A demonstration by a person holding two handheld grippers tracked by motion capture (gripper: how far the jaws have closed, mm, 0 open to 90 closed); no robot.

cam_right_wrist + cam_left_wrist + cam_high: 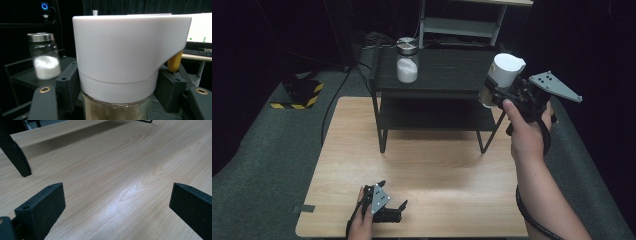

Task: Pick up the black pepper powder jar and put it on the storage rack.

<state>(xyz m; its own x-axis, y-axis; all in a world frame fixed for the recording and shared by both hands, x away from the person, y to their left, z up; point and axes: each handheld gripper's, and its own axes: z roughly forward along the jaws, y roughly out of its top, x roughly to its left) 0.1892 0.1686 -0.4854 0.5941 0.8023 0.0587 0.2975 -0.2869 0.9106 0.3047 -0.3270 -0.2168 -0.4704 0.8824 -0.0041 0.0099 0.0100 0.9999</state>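
My right gripper (494, 92) is shut on a glass jar with a tall white cap (505, 70), held in the air by the right end of the black shelf (437, 70). In the right gripper view the white cap (125, 50) sits between both black jaws, with brown powder in the glass (117, 110) below. A second glass jar (407, 62) with a metal lid and white powder stands on the shelf's top left; the same jar (46, 58) appears at the left. My left gripper (394, 210) rests open near the wooden table's front edge, nothing between its jaws (117, 205).
The black two-tier shelf stands on the wooden table (422, 165), its leg (15, 155) close ahead of the left gripper. A white rack (462, 22) stands behind it. Yellow-black striped tape (297, 97) marks the grey floor at left.
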